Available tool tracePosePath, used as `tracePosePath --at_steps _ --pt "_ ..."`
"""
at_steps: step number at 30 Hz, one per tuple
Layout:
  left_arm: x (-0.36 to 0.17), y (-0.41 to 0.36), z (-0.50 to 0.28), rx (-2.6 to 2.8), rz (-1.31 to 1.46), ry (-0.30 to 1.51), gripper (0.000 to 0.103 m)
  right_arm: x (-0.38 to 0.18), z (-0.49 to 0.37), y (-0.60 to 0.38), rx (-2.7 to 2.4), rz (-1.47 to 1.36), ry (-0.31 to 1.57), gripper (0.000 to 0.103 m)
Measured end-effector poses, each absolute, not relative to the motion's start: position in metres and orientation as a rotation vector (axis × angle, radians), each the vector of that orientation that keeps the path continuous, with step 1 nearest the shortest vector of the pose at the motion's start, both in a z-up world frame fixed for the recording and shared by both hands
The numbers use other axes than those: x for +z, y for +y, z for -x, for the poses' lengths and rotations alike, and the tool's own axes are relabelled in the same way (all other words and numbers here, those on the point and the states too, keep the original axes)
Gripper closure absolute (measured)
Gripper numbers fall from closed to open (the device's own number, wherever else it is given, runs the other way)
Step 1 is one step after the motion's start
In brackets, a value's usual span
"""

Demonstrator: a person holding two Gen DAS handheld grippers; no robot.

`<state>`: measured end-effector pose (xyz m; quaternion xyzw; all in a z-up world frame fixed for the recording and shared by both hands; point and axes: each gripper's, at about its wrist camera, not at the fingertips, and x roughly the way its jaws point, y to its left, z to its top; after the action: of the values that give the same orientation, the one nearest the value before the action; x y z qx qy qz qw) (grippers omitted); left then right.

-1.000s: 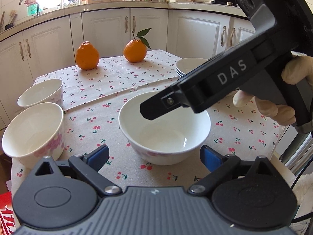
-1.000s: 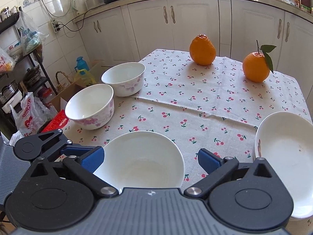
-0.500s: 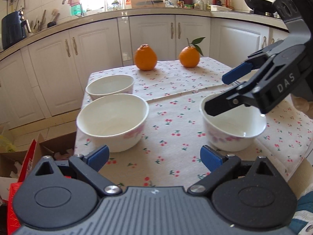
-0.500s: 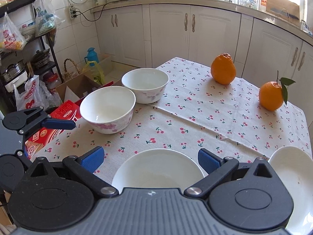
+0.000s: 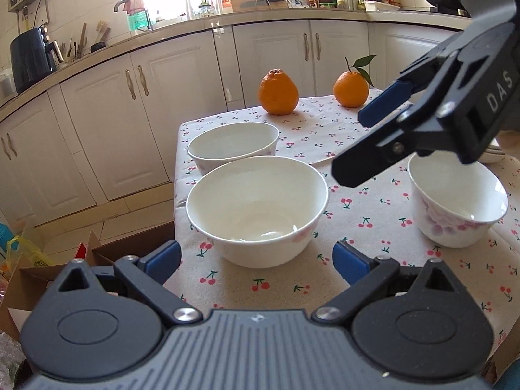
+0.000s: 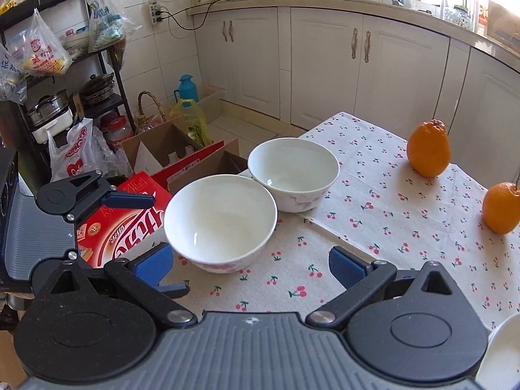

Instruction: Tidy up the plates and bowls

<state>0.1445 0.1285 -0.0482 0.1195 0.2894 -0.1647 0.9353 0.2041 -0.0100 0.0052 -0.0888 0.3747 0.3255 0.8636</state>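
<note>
My left tool (image 5: 256,256) is spread wide with nothing between its pads, looking at the near bowl (image 5: 256,208) on the tabletop (image 5: 373,227). A second bowl (image 5: 232,144) sits just behind it, a third bowl (image 5: 455,201) off right. My right tool (image 6: 248,268) hangs apart too, empty, over the cherry cloth.

A home kitchen: white panelled cabinets (image 5: 182,104) under a cluttered countertop at twelve o'clock, a black air fryer (image 5: 31,58) at ten.
</note>
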Motion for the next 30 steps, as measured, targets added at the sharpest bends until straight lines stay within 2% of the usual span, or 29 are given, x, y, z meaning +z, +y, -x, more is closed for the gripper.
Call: tracePosePath --at_steps 9,23,30 --pt "-0.054 0.131 -0.161 -0.382 -0.234 0.600 0.004 -0.011 -0.238 0.011 0.704 0.172 0.845 0.001" --pt "-0.055 0.136 -0.169 -0.425 -0.210 0.607 0.007 -0.024 -0.270 0.019 0.755 0.088 0.920 0.029" --pt "-0.054 0.136 -0.170 -0.435 -0.205 0.607 0.010 -0.024 -0.274 0.021 0.765 0.080 0.925 0.034"
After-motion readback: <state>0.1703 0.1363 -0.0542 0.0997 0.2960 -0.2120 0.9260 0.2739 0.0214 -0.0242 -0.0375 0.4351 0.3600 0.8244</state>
